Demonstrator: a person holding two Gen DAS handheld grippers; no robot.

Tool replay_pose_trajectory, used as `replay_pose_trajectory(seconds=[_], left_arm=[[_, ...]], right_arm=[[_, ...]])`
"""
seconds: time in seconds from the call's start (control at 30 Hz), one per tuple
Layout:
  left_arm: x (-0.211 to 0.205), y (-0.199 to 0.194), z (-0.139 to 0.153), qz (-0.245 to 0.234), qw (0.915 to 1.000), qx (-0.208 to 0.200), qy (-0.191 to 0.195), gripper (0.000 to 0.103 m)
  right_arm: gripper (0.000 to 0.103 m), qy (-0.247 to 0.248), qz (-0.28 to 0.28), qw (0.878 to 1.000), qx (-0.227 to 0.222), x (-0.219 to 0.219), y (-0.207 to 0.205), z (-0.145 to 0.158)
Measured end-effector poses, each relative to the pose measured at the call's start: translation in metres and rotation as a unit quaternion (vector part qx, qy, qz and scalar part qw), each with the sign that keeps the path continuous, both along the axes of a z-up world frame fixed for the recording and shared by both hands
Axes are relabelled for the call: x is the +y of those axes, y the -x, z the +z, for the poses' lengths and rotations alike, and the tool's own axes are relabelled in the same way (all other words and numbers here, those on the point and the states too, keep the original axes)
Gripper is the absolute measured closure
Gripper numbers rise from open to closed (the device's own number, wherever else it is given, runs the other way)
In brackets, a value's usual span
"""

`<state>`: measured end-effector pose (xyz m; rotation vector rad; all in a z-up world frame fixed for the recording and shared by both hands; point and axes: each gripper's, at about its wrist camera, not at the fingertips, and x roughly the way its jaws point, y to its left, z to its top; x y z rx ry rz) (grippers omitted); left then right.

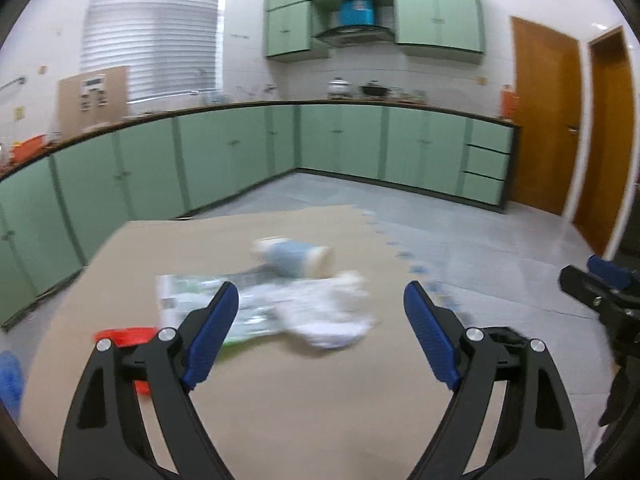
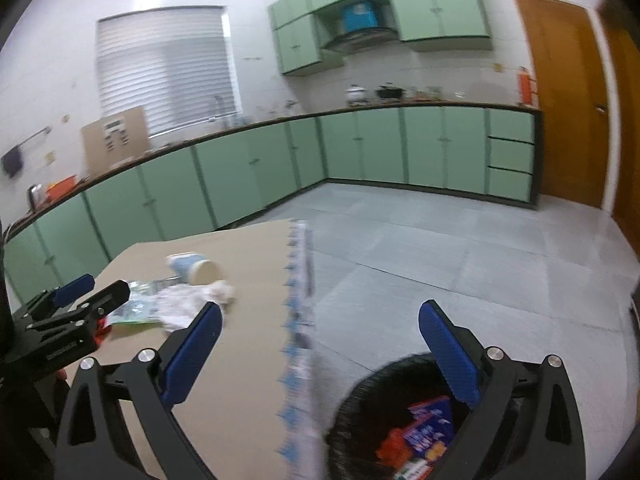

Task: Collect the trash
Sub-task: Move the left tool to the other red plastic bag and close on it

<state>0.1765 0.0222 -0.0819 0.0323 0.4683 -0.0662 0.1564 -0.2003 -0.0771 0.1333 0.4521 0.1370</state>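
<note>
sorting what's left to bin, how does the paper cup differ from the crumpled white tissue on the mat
The paper cup is a rigid cylinder lying on its side, mouth open; the crumpled white tissue is a shapeless soft wad. The cup is blue and cream; the tissue is plain white. The cup lies farther from the grippers. Both rest on the tan mat, ungrasped.

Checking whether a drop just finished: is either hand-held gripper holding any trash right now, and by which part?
Nothing is held. The left hand-held gripper and the right hand-held gripper both stand open with nothing between their pads.
</note>
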Motion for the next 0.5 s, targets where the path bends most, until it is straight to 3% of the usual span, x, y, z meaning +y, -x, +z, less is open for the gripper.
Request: replay_pose_trajectory(seconds=[0.27,0.5], left_arm=[[0.098,-0.008,-0.012,0.111,0.9936,0.016,-0.015,0.021],[0.149,-0.023,-0.031,0.142,0.9877,0.064,0.003,0.021]], right_arm=[[0.006,0.018,0.061,0.998,-0.006,0.072,-0.024,-0.01],[0.006,0.032,0.085,0.996,0.014,0.11,-0.041,-0.024]])
